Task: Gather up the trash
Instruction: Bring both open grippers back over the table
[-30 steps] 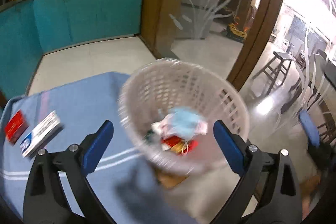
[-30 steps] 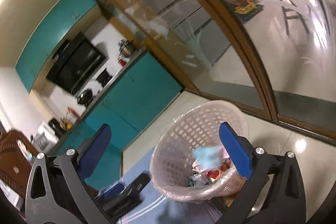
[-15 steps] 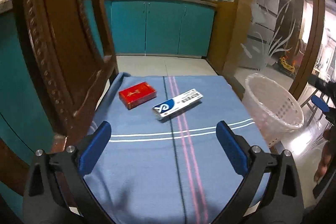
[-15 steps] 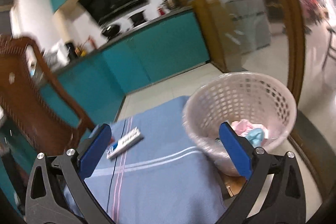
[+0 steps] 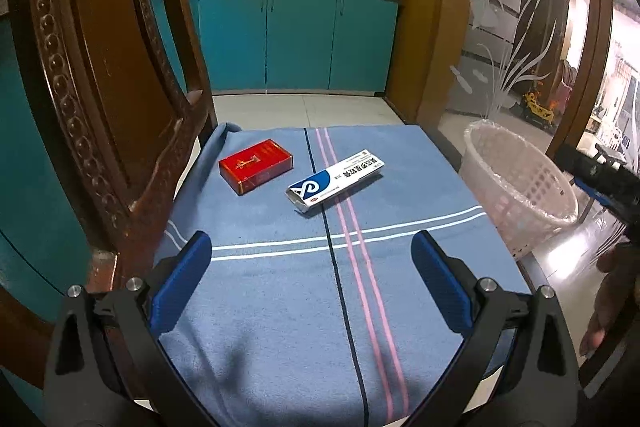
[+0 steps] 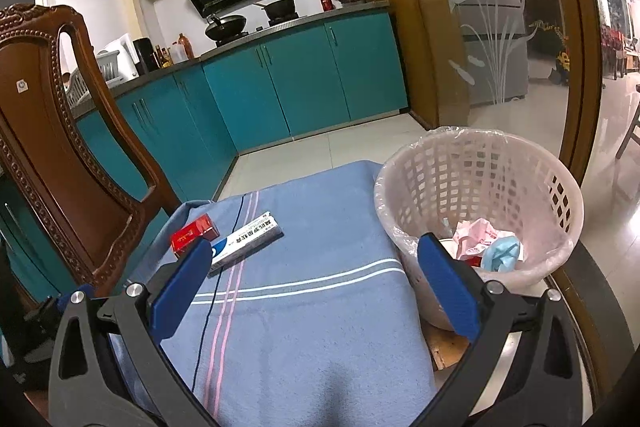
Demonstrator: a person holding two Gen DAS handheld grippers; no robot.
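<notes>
A red box (image 5: 256,166) (image 6: 195,234) and a long white-and-blue box (image 5: 335,182) (image 6: 245,240) lie side by side at the far end of a blue striped cloth (image 5: 280,275) (image 6: 304,307). A pale lattice basket (image 5: 520,187) (image 6: 480,187) with a clear liner stands off the cloth's right edge; crumpled pink and blue trash (image 6: 490,243) lies inside. My left gripper (image 5: 311,283) hangs open over the near half of the cloth, empty. My right gripper (image 6: 314,291) is open and empty too, its right finger in front of the basket.
A carved wooden chair (image 5: 100,87) (image 6: 60,155) stands close at the cloth's left side. Teal kitchen cabinets (image 5: 296,39) and a stove with pans line the back wall. A glass partition in a wooden frame (image 6: 500,27) runs behind the basket. A hand (image 5: 612,299) shows at the right.
Both views swung from the basket back to the cloth a second ago; in the last half second the left gripper barely shifted and the right view settled. Both grippers stayed open and empty.
</notes>
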